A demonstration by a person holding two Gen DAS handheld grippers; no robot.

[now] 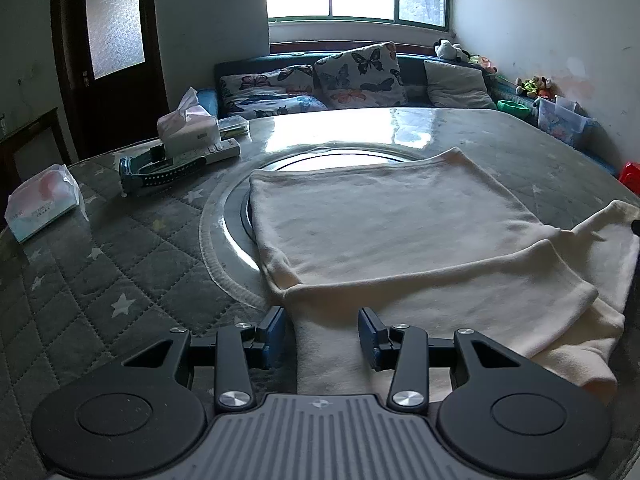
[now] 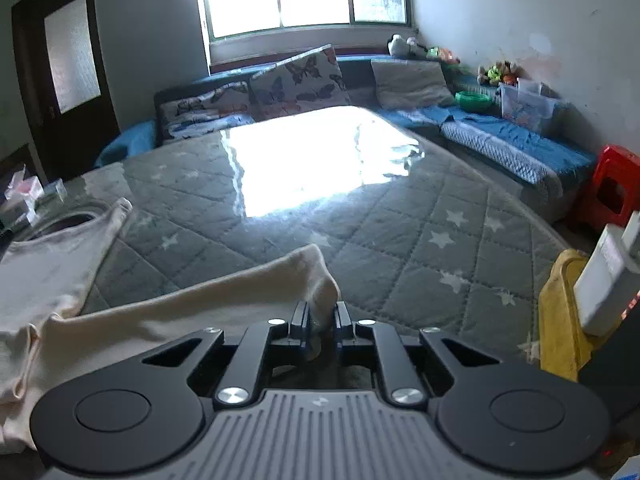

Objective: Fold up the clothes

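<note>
Cream shirt (image 1: 392,220) sleeve pinched between right gripper (image 2: 320,316) fingers, body beneath left gripper's (image 1: 322,336) parted, empty fingers.

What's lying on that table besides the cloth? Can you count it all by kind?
Garment: 1
Tissue packs: 2
Remote: 1
Blue band: 1
Total: 5

One cream garment (image 1: 384,224) lies on the table. Two tissue packs sit far left, one upright (image 1: 186,128), one flat (image 1: 42,204). Two remotes, one white (image 1: 208,154), one dark (image 1: 160,168). Three cushions line the far sofa: two butterfly-print (image 1: 360,76) (image 1: 272,94), one plain (image 1: 458,84). One red stool (image 2: 614,192) stands right.
</note>
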